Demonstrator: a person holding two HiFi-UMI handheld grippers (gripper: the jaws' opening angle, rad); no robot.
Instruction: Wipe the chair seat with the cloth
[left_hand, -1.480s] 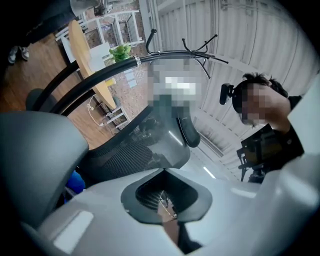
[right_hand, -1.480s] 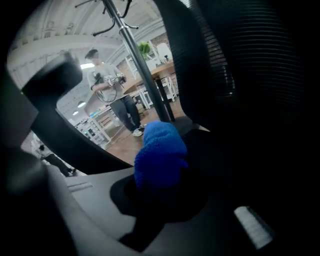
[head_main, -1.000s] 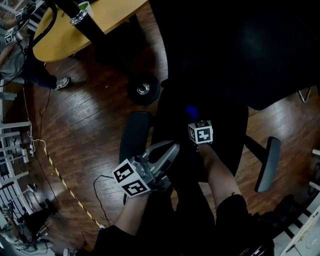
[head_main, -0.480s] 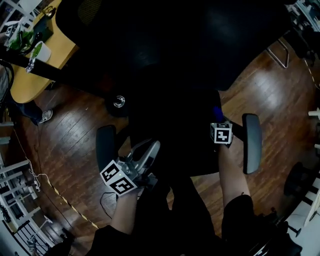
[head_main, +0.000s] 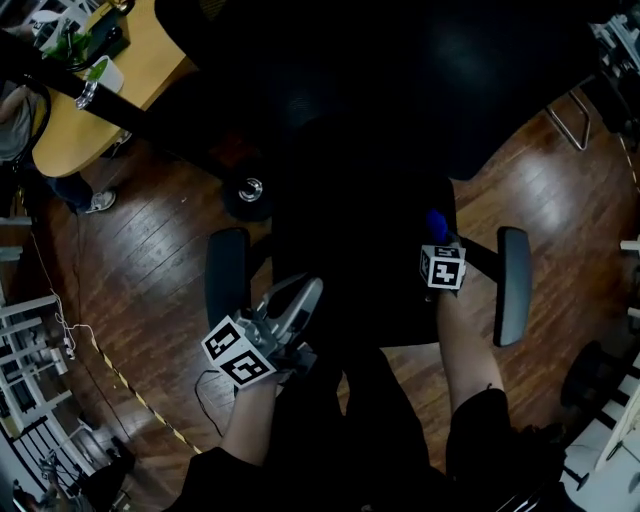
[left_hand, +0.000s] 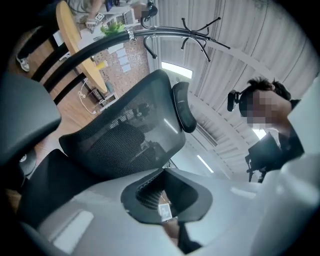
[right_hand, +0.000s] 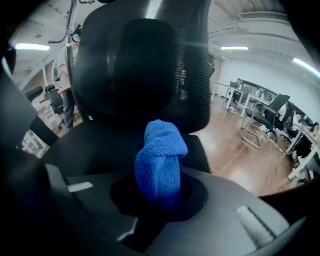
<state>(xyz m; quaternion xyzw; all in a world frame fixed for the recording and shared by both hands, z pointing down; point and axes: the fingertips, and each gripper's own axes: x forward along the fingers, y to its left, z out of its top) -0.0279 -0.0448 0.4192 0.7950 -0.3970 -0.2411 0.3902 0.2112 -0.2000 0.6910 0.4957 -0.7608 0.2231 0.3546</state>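
Chair (head_main: 365, 215) edged right; right gripper view shows tongs (right_hand: 159, 192) pinching cloth (right_hand: 160, 155)

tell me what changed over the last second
The right gripper, shut on the blue cloth, slid across the chair seat from its middle toward its right edge, nearer the right armrest. The left gripper stayed shut and empty by the left armrest. Nothing was taken hold of or let go.

Office, desk rows (right_hand: 248, 100), swivel chairs (right_hand: 274, 116)
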